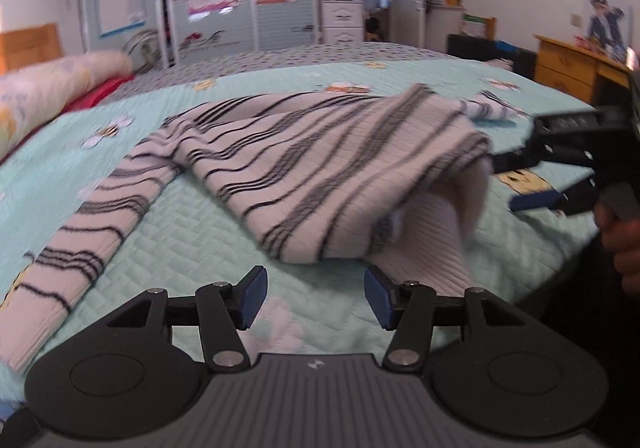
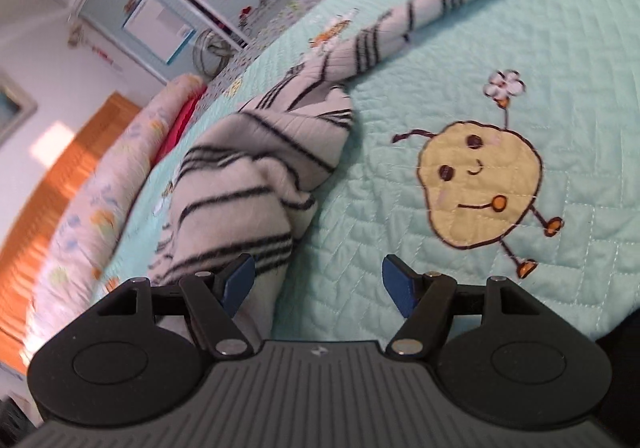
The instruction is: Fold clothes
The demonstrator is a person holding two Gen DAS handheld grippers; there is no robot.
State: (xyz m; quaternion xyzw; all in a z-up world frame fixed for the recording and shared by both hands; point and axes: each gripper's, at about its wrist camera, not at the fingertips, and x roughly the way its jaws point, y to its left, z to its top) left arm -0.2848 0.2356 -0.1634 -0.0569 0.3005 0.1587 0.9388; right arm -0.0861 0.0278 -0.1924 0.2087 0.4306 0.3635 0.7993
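- The left tool (image 1: 316, 298) has its fingers wide apart, holding nothing, just short of the striped sweater (image 1: 320, 164).
- The sweater lies rumpled on the bed (image 1: 208, 248), one sleeve (image 1: 80, 248) stretched out leftward.
- The right tool (image 2: 318, 286) is likewise spread and empty; its view alone shows a stitched cartoon figure (image 2: 480, 184) on the quilt.
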